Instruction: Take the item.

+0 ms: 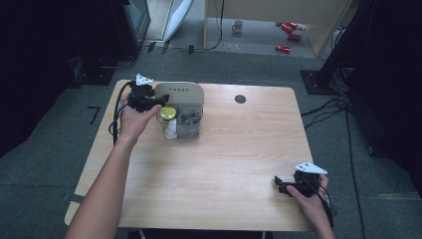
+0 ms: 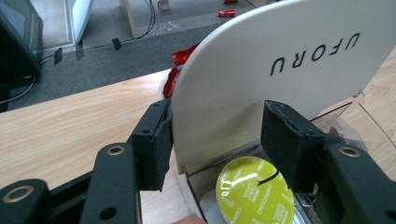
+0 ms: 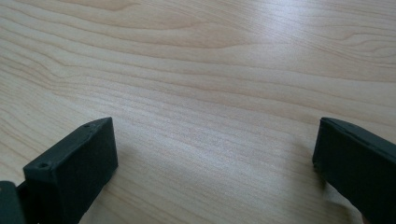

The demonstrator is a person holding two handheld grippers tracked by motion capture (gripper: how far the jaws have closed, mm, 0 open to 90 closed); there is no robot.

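While your left gripper (image 2: pixel 217 140) straddles the raised lid (image 2: pixel 280 79), unclamped | next: pinch its edge | right gripper (image 3: pixel 215 158) idle, released.

The high view is dim and soft, with dark, near-black corners at left and right; the desk (image 1: pixel 224 149) is evenly lit from above and the forearm casts only a faint shadow. The left gripper view is brighter: the white lid (image 2: pixel 280 70) is almost washed out, a glare streak crosses the yellow foil capsule (image 2: pixel 254 196), and the near jaws look slightly soft. In the right gripper view, a pale sheen lies on the wood grain at upper right, and the jaws drop soft shadows.
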